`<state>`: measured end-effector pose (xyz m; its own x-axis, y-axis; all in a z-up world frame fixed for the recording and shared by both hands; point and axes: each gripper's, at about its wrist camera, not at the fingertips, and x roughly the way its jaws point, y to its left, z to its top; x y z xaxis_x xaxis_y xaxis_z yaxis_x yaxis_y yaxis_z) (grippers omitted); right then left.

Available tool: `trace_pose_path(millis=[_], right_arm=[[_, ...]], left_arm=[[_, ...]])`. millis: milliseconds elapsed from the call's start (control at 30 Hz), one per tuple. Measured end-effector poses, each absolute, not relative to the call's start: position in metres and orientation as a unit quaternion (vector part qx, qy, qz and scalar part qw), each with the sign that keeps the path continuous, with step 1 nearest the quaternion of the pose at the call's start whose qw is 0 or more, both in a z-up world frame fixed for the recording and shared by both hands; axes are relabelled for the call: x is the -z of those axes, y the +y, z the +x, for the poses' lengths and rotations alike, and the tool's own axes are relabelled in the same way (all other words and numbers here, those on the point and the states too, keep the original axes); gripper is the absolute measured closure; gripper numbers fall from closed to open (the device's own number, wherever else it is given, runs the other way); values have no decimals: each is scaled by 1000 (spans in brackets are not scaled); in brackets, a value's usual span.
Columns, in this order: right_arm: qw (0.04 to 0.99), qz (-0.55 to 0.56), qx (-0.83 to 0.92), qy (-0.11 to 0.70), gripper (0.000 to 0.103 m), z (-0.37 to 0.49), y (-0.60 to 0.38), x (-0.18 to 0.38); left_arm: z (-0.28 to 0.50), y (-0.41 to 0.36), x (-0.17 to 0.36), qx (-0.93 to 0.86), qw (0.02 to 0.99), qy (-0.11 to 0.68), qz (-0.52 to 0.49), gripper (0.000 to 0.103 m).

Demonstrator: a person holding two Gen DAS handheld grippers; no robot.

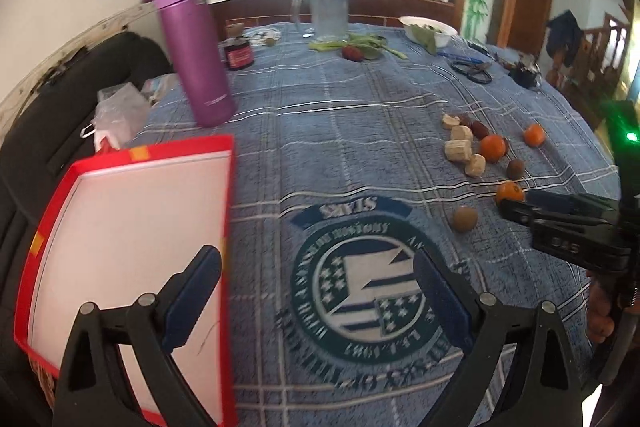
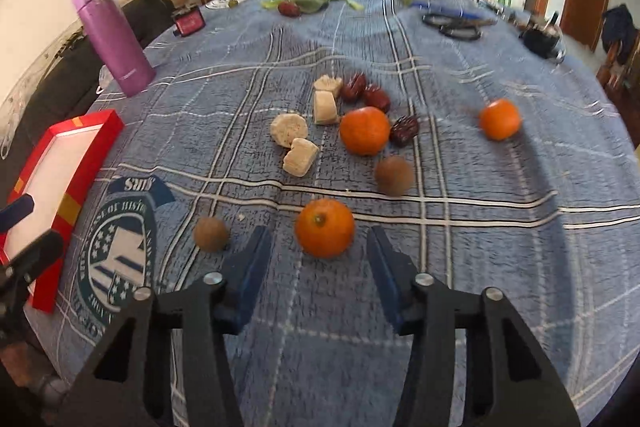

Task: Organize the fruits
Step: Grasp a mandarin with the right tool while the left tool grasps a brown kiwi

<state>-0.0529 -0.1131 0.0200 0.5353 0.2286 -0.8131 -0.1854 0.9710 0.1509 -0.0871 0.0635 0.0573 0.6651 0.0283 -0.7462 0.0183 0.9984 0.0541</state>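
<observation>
Three oranges lie on the blue plaid cloth. The nearest orange [image 2: 325, 227] sits just ahead of my right gripper [image 2: 318, 241], which is open with its blue pads on either side and apart from it. The other oranges [image 2: 365, 130] [image 2: 500, 119] lie farther back. Two brown round fruits [image 2: 211, 233] [image 2: 394, 175], red dates [image 2: 377, 97] and beige chunks [image 2: 300, 157] lie around them. A red tray [image 1: 230, 187] with a bare white floor rests at the left. My left gripper [image 1: 320, 291] hangs open at the tray's right rim, holding nothing.
A purple bottle [image 1: 194, 55] stands behind the tray. Farther back are a glass pitcher [image 1: 328, 11], a white bowl [image 1: 430, 29], scissors [image 1: 472, 71], a small red jar [image 1: 239, 55] and green leaves with a red fruit [image 1: 352, 53]. A dark sofa lies beyond the table's left edge.
</observation>
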Motion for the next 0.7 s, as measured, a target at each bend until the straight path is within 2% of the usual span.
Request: trace_pose_path(millis=[33,133,167,333,567,700], right_arm=[[874,26,-118,470,54,-49,-113,-18],[873,28,-122,471,68,-43,-111,-15],[875,25,-119,469,70,-42,-111,-15],[878,51,-131,458,71,-40,-122,-14],[886,146,-127,421,71,-40,-162,-18],[888,166,-117,413,71,-40,-170,-20]], left_arm=[[-84,60,-56,0,912,410,32,11],[-74,49,-53,20,906,420,43,24],[-71,44,-51,31,904,424,45,25],[-60,22,-43,62,895,437,68,27],[-47,-9,-34,100,881,453,88,27],[-42,-23,-29,120,874,461,93,32]])
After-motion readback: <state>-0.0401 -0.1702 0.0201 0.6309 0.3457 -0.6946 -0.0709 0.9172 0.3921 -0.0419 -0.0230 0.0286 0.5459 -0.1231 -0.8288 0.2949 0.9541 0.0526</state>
